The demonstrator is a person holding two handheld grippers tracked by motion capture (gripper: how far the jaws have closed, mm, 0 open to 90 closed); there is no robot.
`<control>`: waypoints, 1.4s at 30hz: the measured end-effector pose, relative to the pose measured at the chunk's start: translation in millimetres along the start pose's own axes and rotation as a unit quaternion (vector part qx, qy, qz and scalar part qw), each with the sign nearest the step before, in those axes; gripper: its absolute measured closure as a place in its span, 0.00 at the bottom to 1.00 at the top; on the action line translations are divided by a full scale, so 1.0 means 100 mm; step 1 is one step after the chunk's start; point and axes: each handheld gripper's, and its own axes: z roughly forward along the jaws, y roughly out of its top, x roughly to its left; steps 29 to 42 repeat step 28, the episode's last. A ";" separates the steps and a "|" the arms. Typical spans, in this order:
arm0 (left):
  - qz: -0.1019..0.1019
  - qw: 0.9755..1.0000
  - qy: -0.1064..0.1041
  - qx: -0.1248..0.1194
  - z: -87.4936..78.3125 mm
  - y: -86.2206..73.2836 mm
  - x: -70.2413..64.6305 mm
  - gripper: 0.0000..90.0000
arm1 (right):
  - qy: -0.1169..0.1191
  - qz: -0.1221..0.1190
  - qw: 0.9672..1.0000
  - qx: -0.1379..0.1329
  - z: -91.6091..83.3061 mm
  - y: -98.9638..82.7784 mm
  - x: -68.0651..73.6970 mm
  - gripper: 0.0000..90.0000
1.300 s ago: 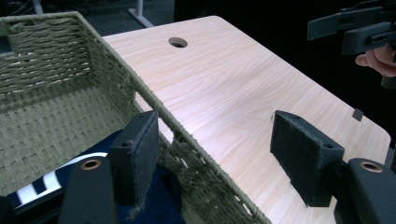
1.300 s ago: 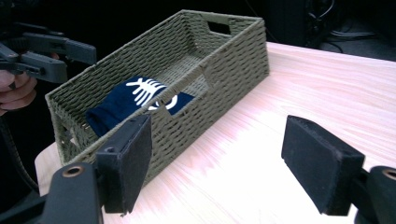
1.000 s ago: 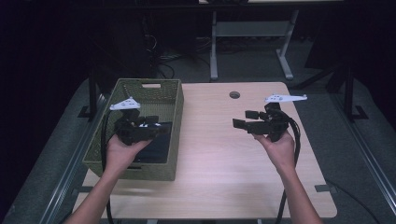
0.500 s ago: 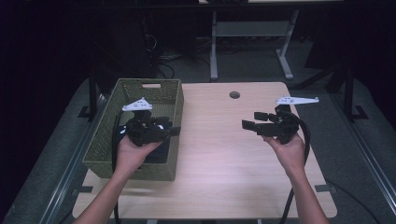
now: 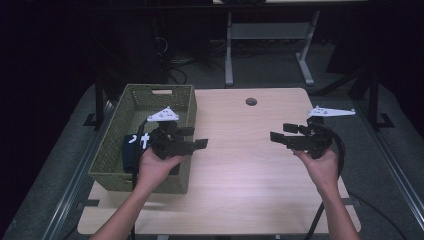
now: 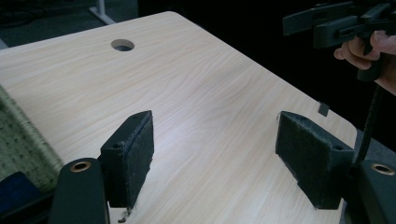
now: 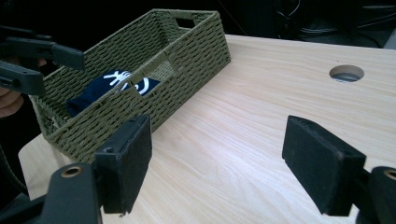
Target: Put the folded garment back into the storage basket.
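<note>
Holds the left tool (image 5: pixel 194 138) over the 3 o'clock wall of the green woven basket (image 5: pixel 155 89), jaws spread wide, nothing between the pads, nose aimed toward 3 o'clock across the bare table (image 5: pixel 250 170). Holds the right tool (image 5: pixel 283 132) at the table's 3 o'clock side, likewise spread and empty, aimed back toward 9 o'clock. Finds the navy cloth (image 5: pixel 131 150) with white markings lying in the basket's 6 o'clock end, under and behind the left hand, touched by neither tool.

Likely trouble from here:
- Going back for the cloth with jaws this wide: could catch a pad on the woven wall and pinch weave together with fabric.
- Dragging or nudging the basket: sits at the table's 9 o'clock edge, so a sideways shove may tip it over.
- Letting the left tool's cable trail into the basket: may snag the rim or hook the cloth.
- Closing the two tools toward each other at 12 o'clock height: risks a knock, nose to nose.
- Pinching one loose layer: may unfold the cloth on lifting.

Counted: two tools, two hands, one basket, one navy cloth, one table, one round cable hole (image 5: pixel 251 101) at 12 o'clock.
</note>
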 end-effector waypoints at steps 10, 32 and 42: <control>0.005 1.000 -0.012 -0.001 0.16 -0.03 -0.16 0.31 | -0.020 0.003 1.000 0.000 -0.16 -0.10 -0.09 0.26; 0.035 0.998 -0.051 0.010 0.52 -0.16 -0.61 0.30 | -0.060 0.023 0.998 -0.008 -0.53 -0.47 -0.31 0.26; 0.035 0.998 -0.051 0.010 0.52 -0.16 -0.61 0.30 | -0.060 0.023 0.998 -0.008 -0.53 -0.47 -0.31 0.26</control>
